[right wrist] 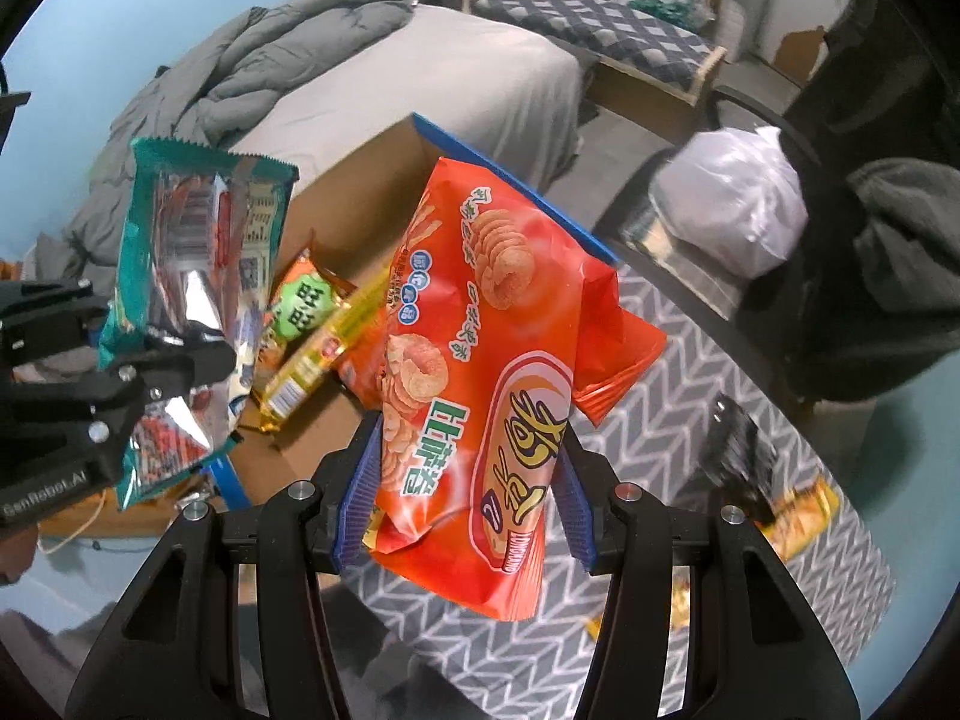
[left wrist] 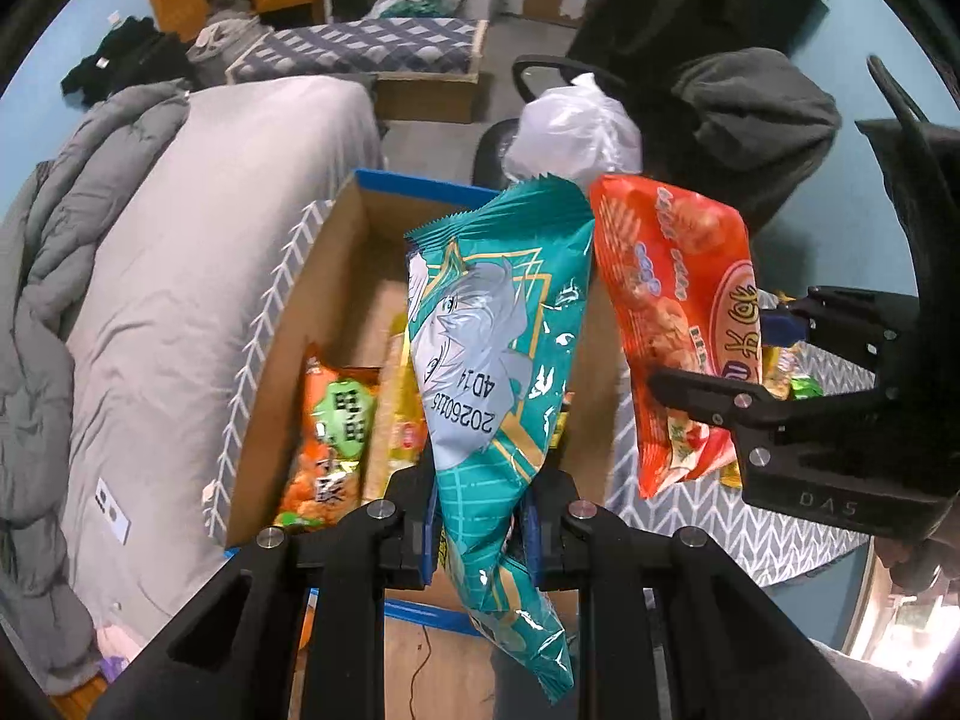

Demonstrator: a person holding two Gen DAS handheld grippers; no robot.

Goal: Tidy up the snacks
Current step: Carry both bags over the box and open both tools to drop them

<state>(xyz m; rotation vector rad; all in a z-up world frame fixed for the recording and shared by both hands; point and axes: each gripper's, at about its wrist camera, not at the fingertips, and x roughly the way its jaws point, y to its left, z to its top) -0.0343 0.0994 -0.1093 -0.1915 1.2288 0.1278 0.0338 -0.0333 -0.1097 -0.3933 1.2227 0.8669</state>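
Teal packet (left wrist: 498, 360) in left claw (left wrist: 480, 531); chevron cloth (right wrist: 690, 420); grey bed (left wrist: 198, 228).

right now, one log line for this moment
left gripper: shut on teal bag | right gripper: shut on orange bag | both over box

right tool (right wrist: 465, 492) gripping orange snack bag (right wrist: 480, 372)

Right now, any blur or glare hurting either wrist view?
Left wrist: teal snack bag sharp, its date code readable; snacks in the cardboard box blurred. Right wrist: orange snack bag sharp; glare on the teal bag's foil back; dark packet on the patterned cloth smeared. Both views strongly fisheye-bent.
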